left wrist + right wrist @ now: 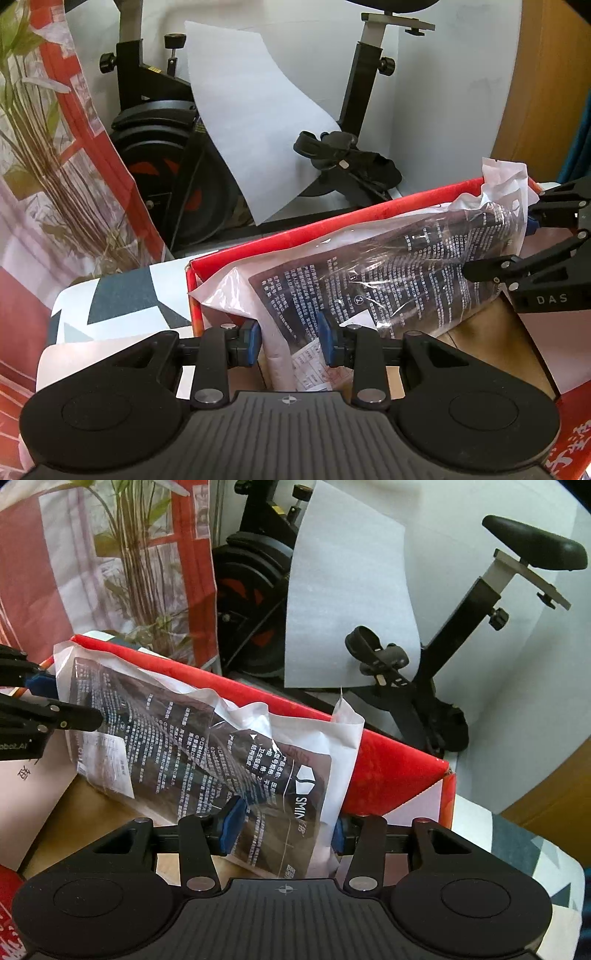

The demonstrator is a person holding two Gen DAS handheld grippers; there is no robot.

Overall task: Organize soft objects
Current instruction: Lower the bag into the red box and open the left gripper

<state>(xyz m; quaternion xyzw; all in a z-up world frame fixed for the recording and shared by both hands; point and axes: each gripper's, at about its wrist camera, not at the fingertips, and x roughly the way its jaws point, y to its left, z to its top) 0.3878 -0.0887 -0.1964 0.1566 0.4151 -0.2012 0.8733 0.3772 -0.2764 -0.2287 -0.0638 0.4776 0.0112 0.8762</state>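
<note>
Over the open red box (332,229), both grippers are on one soft plastic packet (388,280), which leans tilted against the far wall with its lower edge down on the cardboard floor (480,339). Left gripper (289,341) has its blue pads straddling the packet's near end, though whether they truly pinch it I cannot tell. Right gripper (284,827) brackets the other end, pads pressing the film on both sides, so that one looks like a grip. Judging by this, the packet is nearly stowed; laying it flat and letting go remain. No other soft items show.
</note>
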